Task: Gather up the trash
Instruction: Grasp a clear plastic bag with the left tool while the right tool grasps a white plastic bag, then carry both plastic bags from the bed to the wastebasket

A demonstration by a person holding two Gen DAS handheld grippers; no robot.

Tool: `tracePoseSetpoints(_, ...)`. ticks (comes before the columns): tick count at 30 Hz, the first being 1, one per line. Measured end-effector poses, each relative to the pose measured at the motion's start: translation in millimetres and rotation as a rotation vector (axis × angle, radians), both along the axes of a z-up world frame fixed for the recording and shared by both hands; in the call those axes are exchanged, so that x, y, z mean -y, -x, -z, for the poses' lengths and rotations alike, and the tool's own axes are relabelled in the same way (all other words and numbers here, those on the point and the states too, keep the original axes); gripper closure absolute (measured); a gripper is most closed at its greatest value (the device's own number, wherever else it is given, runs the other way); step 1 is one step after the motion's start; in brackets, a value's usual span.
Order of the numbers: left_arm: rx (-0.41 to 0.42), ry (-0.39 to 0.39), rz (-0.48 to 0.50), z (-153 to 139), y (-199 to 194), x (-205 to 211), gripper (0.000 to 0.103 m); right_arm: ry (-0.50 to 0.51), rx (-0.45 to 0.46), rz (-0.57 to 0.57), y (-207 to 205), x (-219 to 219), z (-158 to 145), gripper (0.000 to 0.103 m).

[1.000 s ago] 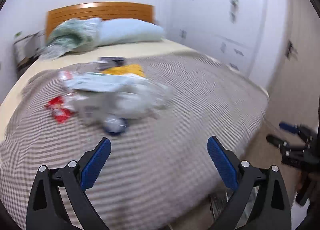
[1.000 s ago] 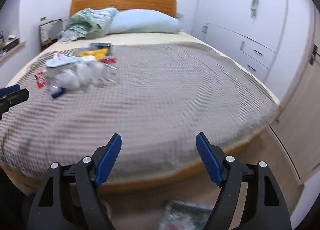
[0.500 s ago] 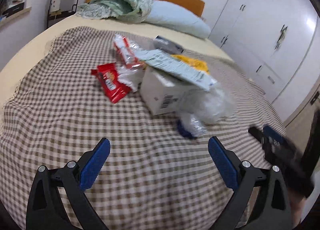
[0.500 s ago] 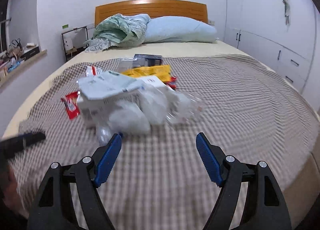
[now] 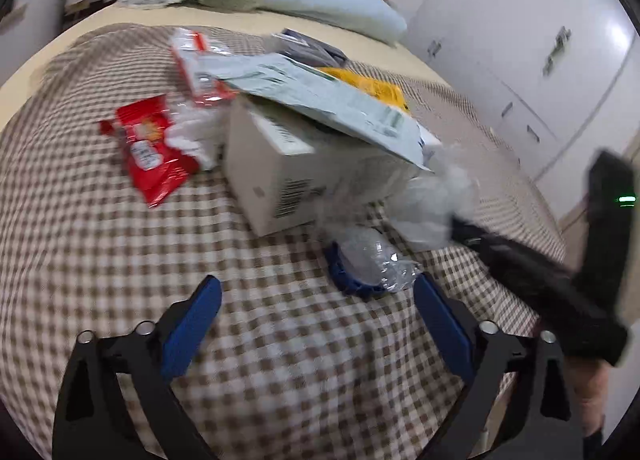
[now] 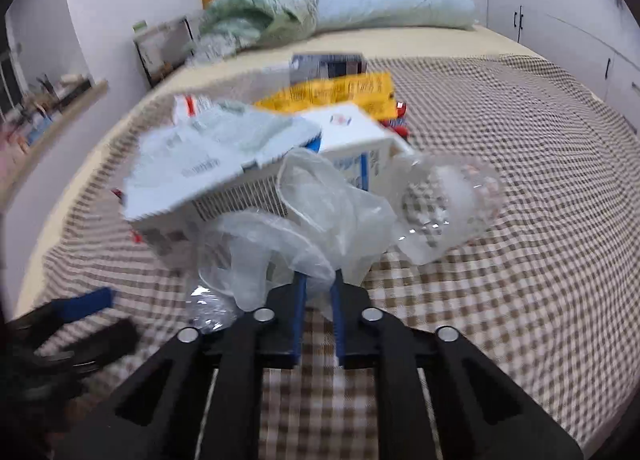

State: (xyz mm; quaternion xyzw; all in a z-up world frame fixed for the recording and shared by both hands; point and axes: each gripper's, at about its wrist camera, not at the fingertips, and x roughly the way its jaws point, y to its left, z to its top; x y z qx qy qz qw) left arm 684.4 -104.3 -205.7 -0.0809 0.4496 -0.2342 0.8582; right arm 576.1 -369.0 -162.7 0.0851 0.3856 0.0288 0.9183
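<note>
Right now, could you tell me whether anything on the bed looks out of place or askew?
Yes. A heap of litter sits on the checked blanket: a white box with a pale mailer slanting across its top, a torn red wrapper beside it, and crumpled clear plastic in front. The rest of the blanket looks smooth.

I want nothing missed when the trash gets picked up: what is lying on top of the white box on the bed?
A large flat paper mailer lies tilted across the white box, covering its top. Whatever sits under the mailer is hidden.
</note>
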Motion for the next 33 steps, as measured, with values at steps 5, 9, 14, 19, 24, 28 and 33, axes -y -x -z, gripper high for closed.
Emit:
tracePoseSetpoints(5, 0.037, -0.001, 0.064, 1, -16, 37, 0.032, -0.041, 0.061, 0.057, 15, 23, -15, 0.095)
tracePoseSetpoints(9, -0.004, -0.038, 0.074, 17, -23, 56, 0.061, -0.018, 0.029, 0.022, 10, 21, -4, 0.095)
tracePoseSetpoints(14, 0.027, 0.032, 0.055, -6, -17, 38, 0.074, -0.027, 0.01, 0.001, 8, 23, 6, 0.095)
tracePoseSetpoints(19, 0.074, 0.076, 0.029, -31, -4, 7, 0.074, -0.03, 0.006, -0.023, 12, 19, 7, 0.095)
tracePoseSetpoints(24, 0.049, 0.048, -0.035, -35, 7, -16, 0.075, -0.017, 0.043, -0.054, 18, 5, -5, 0.095)
tracePoseSetpoints(28, 0.097, 0.048, -0.07, -51, 23, -36, 0.076, 0.008, 0.094, -0.094, 25, -12, -17, 0.095)
tracePoseSetpoints(33, 0.145, 0.026, -0.106, -70, 44, -48, 0.077, 0.063, 0.158, -0.142, 36, -38, -29, 0.095)
